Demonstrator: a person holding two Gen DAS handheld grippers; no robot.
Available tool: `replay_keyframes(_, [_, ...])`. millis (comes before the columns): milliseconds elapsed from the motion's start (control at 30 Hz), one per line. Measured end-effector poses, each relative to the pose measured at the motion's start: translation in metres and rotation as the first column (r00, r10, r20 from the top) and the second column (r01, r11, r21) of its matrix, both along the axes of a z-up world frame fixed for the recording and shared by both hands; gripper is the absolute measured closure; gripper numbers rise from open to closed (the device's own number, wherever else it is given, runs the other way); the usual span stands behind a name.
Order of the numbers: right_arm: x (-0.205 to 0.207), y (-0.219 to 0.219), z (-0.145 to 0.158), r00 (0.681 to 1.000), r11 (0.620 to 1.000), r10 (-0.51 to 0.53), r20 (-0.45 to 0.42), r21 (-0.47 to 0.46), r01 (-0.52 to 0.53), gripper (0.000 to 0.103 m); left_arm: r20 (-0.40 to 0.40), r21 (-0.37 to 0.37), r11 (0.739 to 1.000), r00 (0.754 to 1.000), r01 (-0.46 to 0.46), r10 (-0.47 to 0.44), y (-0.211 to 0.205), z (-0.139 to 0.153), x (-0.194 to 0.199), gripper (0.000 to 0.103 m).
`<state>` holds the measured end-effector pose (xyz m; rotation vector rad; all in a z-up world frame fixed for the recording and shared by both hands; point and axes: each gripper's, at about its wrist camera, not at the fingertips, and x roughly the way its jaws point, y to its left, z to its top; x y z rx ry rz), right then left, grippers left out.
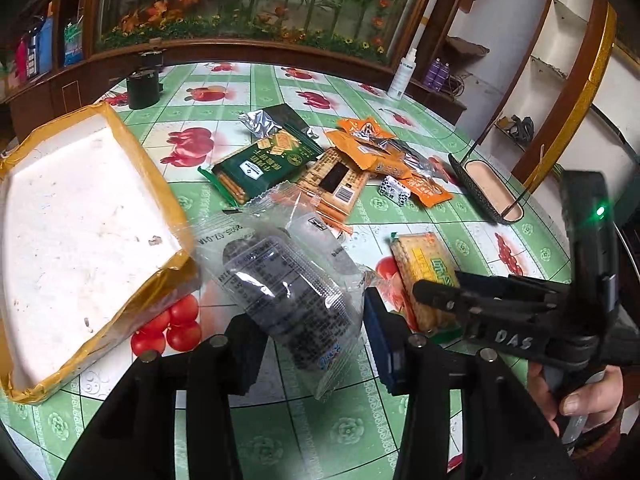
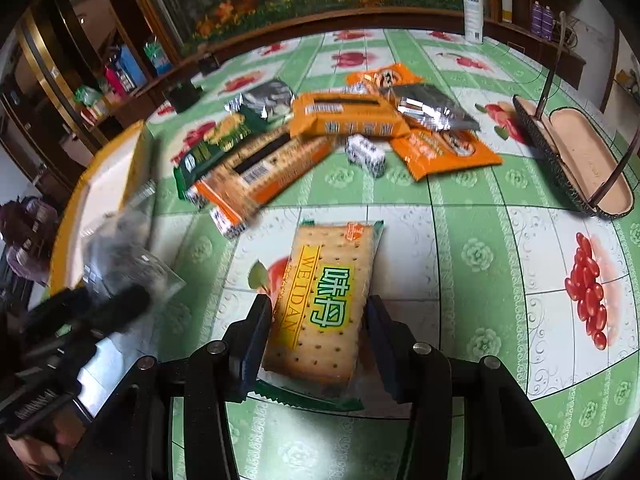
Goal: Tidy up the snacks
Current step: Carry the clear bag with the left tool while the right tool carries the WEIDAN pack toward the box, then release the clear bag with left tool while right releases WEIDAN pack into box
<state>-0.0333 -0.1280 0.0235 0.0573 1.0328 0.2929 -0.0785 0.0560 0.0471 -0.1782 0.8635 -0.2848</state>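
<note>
My left gripper [image 1: 310, 344] is shut on a clear packet of dark cookies [image 1: 288, 288], held above the table beside the white foam box [image 1: 80, 232] with yellow tape on its rim. My right gripper [image 2: 316, 340] has its jaws around a WEIDAN cracker packet [image 2: 324, 300] that lies on the table; the pads stand at the packet's two sides. That packet [image 1: 424, 276] and the right gripper [image 1: 436, 296] also show in the left wrist view. A pile of snack packets lies mid-table: a green one [image 1: 264, 164], orange ones [image 2: 348, 116] and a small white one [image 2: 366, 154].
An open glasses case [image 2: 576, 168] lies at the right. A white bottle [image 2: 474, 10] and a black cup [image 1: 143, 88] stand at the far edge of the table with a green flowered cloth [image 2: 472, 256]. Wooden cabinets stand behind.
</note>
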Motion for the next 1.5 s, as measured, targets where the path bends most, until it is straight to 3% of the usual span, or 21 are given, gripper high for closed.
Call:
replay_keyframes(233, [0.0, 0.01, -0.007, 1.0, 0.992, 0.001, 0.016, -0.126, 0.001, 0.052, 0.023, 0.001, 1.0, 1.0, -0.02, 0.02, 0.009, 0.005, -0.002, 0.059])
replay_keyframes(433, [0.002, 0.003, -0.001, 1.0, 0.998, -0.007, 0.006, -0.065, 0.007, 0.052, 0.046, -0.022, 0.998, 0.997, -0.057, 0.058, 0.028, 0.014, -0.004, 0.058])
replay_keyframes(667, [-0.003, 0.023, 0.027, 0.997, 0.999, 0.042, 0.062, -0.035, -0.04, 0.052, 0.077, -0.036, 0.993, 0.99, -0.114, 0.116, 0.056, 0.026, -0.006, 0.058])
replay_keyframes(1033, [0.009, 0.119, 0.077, 0.956, 0.967, 0.254, 0.143, -0.003, -0.257, 0.052, 0.08, -0.057, 0.965, 0.962, -0.256, 0.26, 0.137, 0.035, -0.001, 0.058])
replay_keyframes(1500, [0.088, 0.261, 0.067, 0.912, 0.913, 0.404, 0.073, 0.04, -0.407, 0.052, -0.019, 0.047, 0.938, 0.939, -0.342, 0.343, 0.22, 0.018, 0.065, 0.058])
